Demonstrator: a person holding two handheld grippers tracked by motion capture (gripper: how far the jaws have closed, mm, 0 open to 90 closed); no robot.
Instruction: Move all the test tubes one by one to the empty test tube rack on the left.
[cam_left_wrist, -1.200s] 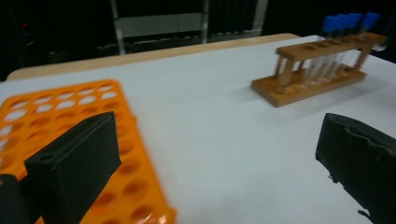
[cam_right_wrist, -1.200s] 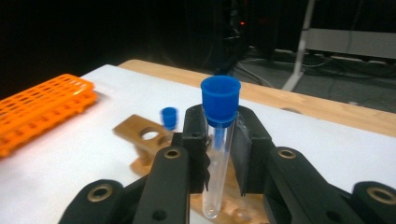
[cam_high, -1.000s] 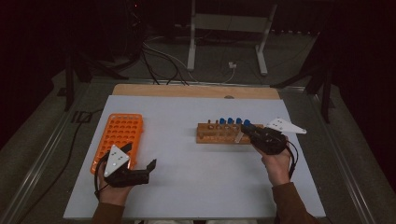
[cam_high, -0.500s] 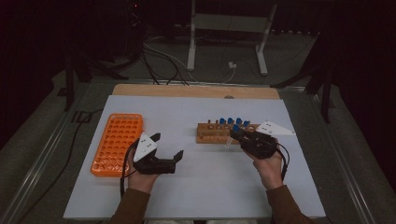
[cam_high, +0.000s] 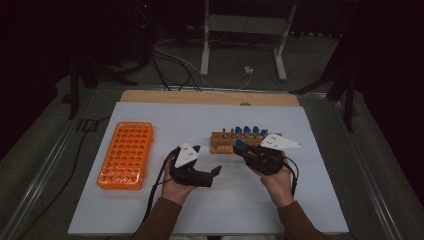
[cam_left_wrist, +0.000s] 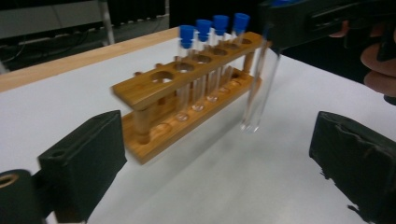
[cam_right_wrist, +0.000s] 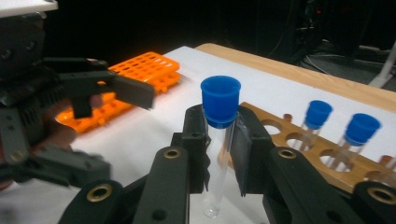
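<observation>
Right gripper (cam_right_wrist: 219, 154) is clamped on one clear test tube (cam_right_wrist: 218, 163) with a blue cap (cam_right_wrist: 221, 106); the pads squeeze the glass just under the cap. I see the tube hanging upright, its rounded bottom off the white table (cam_high: 150, 210), just in front of the wooden rack (cam_left_wrist: 187, 93) and apart from it. In the high view that gripper (cam_high: 246, 151) sits at the rack's near edge (cam_high: 220, 145).

Left gripper (cam_left_wrist: 219, 158) is spread wide with nothing between its jaws; they have just been closing a little. From its own camera the held tube (cam_left_wrist: 261, 84) hangs beyond the jaws, between them in the frame but well ahead of the pads. In the high view I have it (cam_high: 212, 172) near the table's middle, angled toward the rack.

Count: one tube in hand, four blue-capped tubes (cam_left_wrist: 212, 56) standing in the wooden rack, so five tubes I can make out. Two racks in all.

Wooden rack: one row of holes, the four capped tubes side by side toward one end, at least one hole empty at the other end (cam_left_wrist: 161, 77).

Orange plastic rack (cam_high: 126, 155): a grid of many small holes, lying flat on the left part of the table, well apart from the wooden one. I see no tubes in it.

Both hands come in from the table's near edge, brown sleeves (cam_high: 160, 220) showing.
</observation>
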